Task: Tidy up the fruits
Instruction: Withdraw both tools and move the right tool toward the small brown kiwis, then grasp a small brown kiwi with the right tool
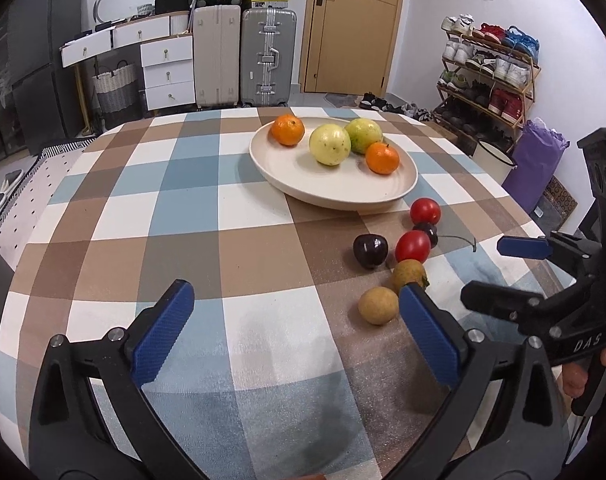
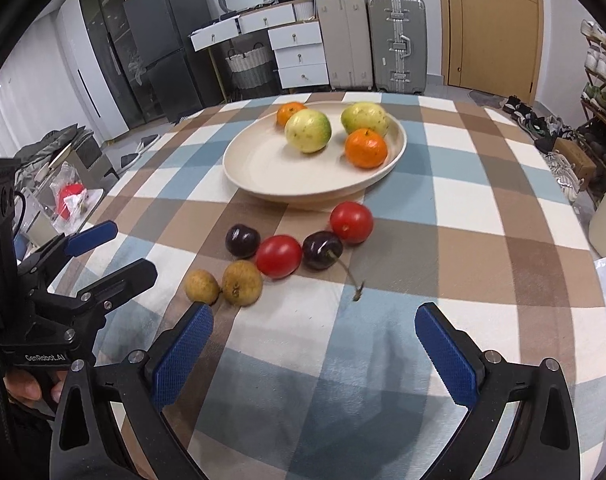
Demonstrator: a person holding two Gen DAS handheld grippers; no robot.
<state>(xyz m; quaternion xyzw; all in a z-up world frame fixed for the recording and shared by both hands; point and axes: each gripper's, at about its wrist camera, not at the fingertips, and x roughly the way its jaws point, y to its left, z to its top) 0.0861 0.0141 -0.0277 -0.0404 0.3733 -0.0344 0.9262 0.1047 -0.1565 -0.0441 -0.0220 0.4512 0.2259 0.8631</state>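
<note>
A cream plate (image 1: 303,184) (image 2: 271,168) holds two oranges (image 1: 287,129) (image 2: 366,148) and two yellow-green guavas (image 1: 329,144) (image 2: 307,131). On the checked cloth in front of it lie two cherry tomatoes (image 1: 413,246) (image 2: 279,256), two dark cherries (image 1: 370,251) (image 2: 322,249) and two brown longans (image 1: 378,305) (image 2: 241,282). My left gripper (image 1: 299,308) (image 2: 107,248) is open and empty, its right finger beside the longans. My right gripper (image 2: 315,328) (image 1: 503,268) is open and empty, just short of the small fruits.
The round table (image 1: 183,184) drops off at its near and side edges. Behind it stand suitcases (image 1: 243,56), white drawers (image 1: 169,72), a door (image 1: 355,24) and a shoe rack (image 1: 491,72). A fridge (image 2: 159,40) stands at the back left.
</note>
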